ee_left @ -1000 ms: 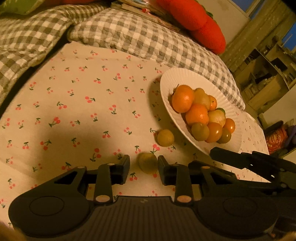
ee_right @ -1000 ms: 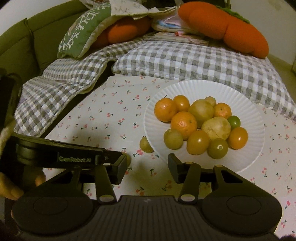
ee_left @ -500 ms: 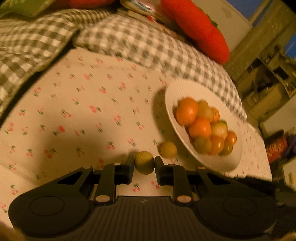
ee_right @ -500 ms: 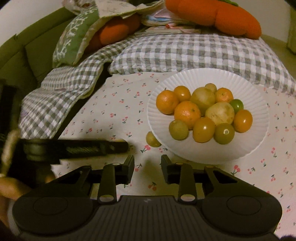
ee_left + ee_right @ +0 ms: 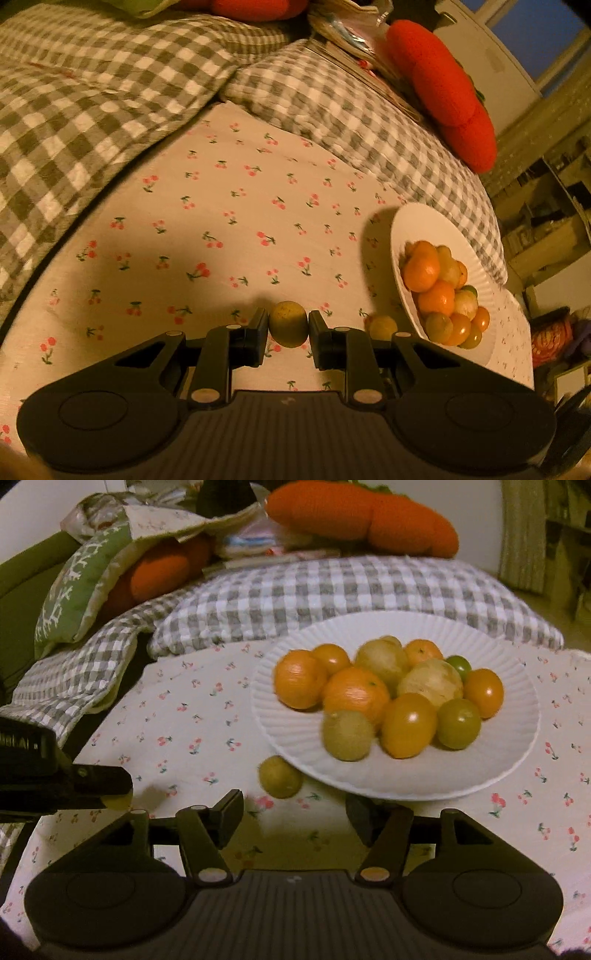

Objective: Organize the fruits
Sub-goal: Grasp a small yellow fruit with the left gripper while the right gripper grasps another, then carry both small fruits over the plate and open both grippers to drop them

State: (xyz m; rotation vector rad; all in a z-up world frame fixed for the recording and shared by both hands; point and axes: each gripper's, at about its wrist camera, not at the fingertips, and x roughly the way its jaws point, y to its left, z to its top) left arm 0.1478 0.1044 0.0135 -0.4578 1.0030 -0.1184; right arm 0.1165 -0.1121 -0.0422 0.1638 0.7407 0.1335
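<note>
Having just closed on a yellow-green fruit, the left gripper is lifting it off the cherry-print cloth as the right gripper, jaws just opened and empty, is nearing the stray fruit touching the white plate.

A second ago the left gripper stood open around a small yellow-green fruit lying on the cherry-print cloth; its jaws have since clamped on that fruit, which now sits pinched between the pads. The white plate of fruit has slid from ahead of these tongs to their far right.

The right gripper has sunk closer to the plate, which fills more of its view. Its jaws narrowed and have just been opening again, with nothing between them. The loose fruit on the cloth now lies just ahead of its gap.
</note>
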